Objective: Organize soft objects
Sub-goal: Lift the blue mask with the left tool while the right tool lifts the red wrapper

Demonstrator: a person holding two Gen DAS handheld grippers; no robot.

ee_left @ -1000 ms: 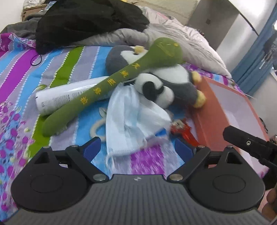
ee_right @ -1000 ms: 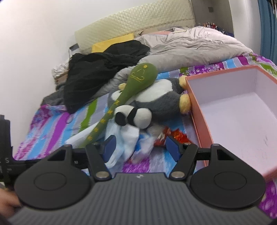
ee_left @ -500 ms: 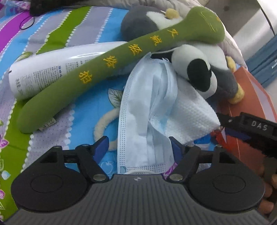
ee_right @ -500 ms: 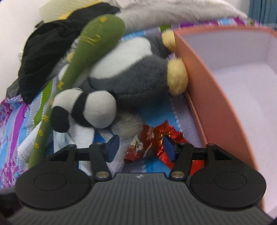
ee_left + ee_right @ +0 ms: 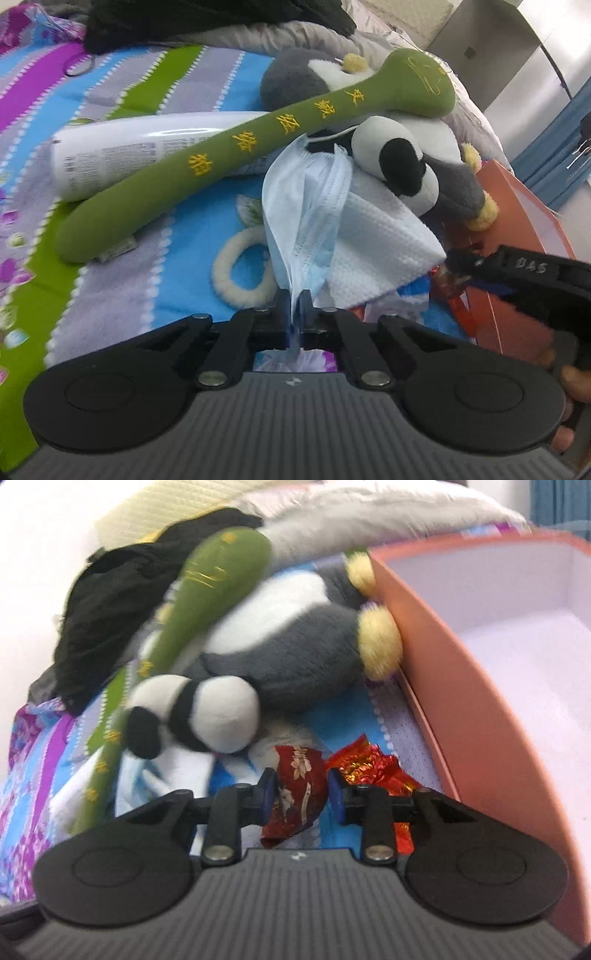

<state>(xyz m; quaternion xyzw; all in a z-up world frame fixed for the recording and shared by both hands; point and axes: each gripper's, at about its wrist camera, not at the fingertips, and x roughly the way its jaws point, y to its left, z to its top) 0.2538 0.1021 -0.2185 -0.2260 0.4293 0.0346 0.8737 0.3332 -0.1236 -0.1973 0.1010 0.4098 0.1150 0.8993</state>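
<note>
Left gripper (image 5: 294,309), jaws clamped on the lower edge of the blue face mask (image 5: 306,206), which drapes over a white paper towel (image 5: 380,243) just in front of the panda plush (image 5: 397,158). The green plush club (image 5: 236,155) lies across the white bottle (image 5: 122,151), beside the panda. Right gripper (image 5: 299,794), jaws narrowed around a red wrapper (image 5: 295,786) but not visibly pinching it, in front of the panda, near the orange box (image 5: 461,701) on the bed (image 5: 110,280).
</note>
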